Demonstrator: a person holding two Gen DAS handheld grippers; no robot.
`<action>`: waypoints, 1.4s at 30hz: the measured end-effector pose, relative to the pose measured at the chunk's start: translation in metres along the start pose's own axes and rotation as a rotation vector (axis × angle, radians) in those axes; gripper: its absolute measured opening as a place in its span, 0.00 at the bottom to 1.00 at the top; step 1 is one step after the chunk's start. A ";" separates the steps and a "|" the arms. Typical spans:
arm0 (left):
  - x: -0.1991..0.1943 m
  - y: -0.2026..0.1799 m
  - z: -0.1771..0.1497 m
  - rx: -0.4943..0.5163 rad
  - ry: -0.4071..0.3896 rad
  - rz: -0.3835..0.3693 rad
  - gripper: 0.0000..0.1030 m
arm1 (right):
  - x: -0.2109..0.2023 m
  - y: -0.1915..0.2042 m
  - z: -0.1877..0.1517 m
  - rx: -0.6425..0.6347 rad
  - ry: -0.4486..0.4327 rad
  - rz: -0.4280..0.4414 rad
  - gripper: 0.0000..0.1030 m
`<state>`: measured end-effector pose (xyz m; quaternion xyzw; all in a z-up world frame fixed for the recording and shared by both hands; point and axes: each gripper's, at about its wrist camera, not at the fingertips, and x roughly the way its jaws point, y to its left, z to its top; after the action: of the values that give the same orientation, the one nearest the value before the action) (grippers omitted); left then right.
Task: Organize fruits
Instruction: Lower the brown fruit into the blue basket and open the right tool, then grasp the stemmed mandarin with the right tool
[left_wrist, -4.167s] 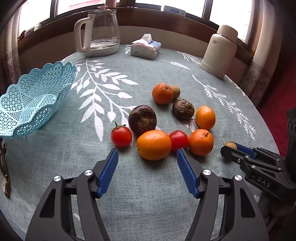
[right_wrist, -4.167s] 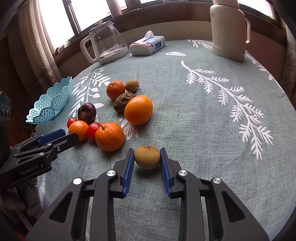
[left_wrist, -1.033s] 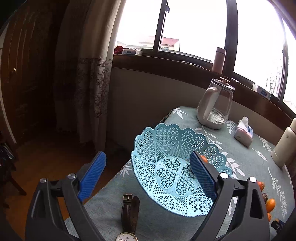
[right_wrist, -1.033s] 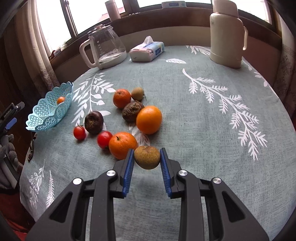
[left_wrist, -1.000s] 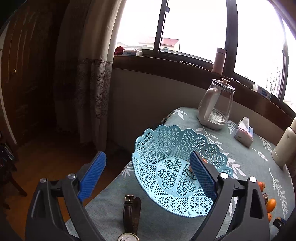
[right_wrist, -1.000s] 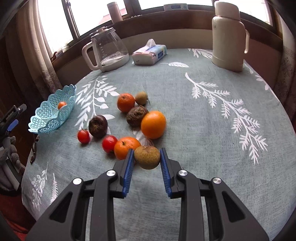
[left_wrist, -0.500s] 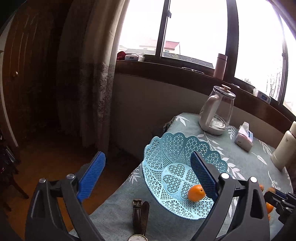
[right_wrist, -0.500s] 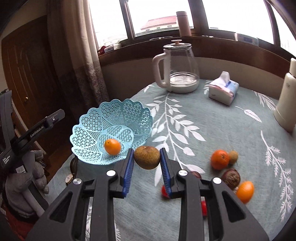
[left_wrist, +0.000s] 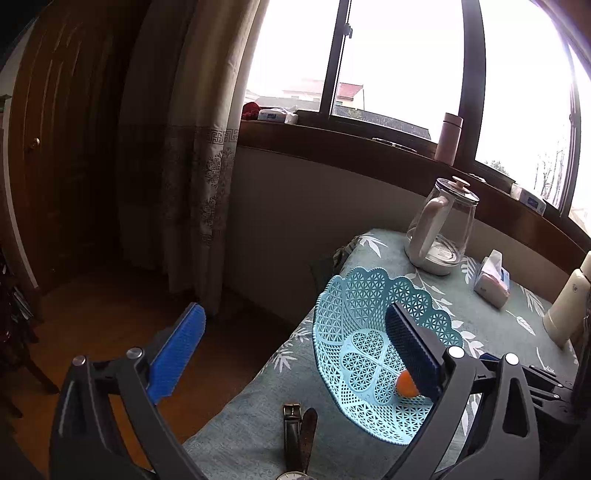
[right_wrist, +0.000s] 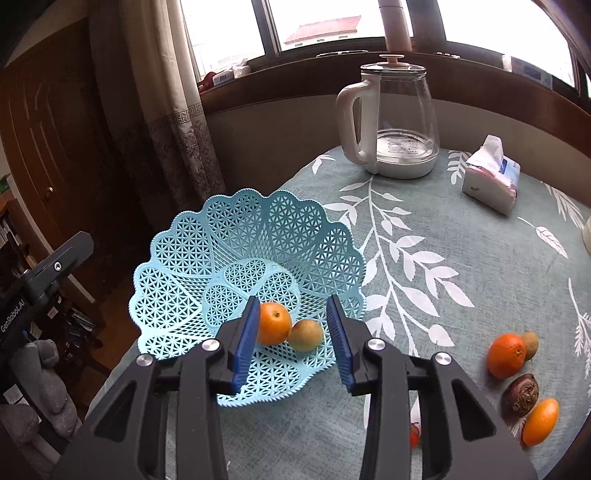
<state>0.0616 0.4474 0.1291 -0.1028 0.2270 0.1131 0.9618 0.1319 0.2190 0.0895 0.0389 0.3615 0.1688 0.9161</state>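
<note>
Just changed: The brown round fruit (right_wrist: 305, 335) that the right gripper (right_wrist: 291, 339) pinched half a second ago now lies in the blue lattice basket (right_wrist: 236, 236), touching the small orange (right_wrist: 273, 322) already there.
Right jaws: Spread wide and empty, hanging just above the two fruits, one blue pad on either side of the pair.
Left jaws: The left gripper (left_wrist: 295, 354) is also spread wide and empty, as it was a second ago; it hovers off the table's edge beside the basket, one pad over the floor, the other in front of the basket's bowl.
Basket count: Two fruits in, up from one.
Still out: On the leaf-print table (right_wrist: 461, 258) to the right lie a mandarin (right_wrist: 506, 355), a small brown fruit (right_wrist: 530, 345) touching it, a dark wrinkled fruit (right_wrist: 522, 394), an orange (right_wrist: 540, 421) and a glimpse of red tomato (right_wrist: 414, 435).
What it means: This delivery looks finished; judging by what remains, the sorting is at an early stage, and both grippers are free for the next pick.
</note>
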 end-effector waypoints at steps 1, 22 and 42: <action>0.000 0.000 0.000 0.000 0.002 -0.001 0.96 | -0.002 -0.001 0.000 0.003 -0.005 -0.001 0.38; -0.016 -0.024 -0.002 0.028 -0.016 -0.071 0.97 | -0.066 -0.061 -0.046 0.214 -0.069 -0.079 0.54; -0.033 -0.068 -0.014 0.114 -0.015 -0.189 0.97 | -0.117 -0.152 -0.103 0.403 -0.072 -0.284 0.54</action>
<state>0.0448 0.3731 0.1418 -0.0682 0.2153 0.0096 0.9741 0.0258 0.0318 0.0606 0.1755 0.3571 -0.0388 0.9166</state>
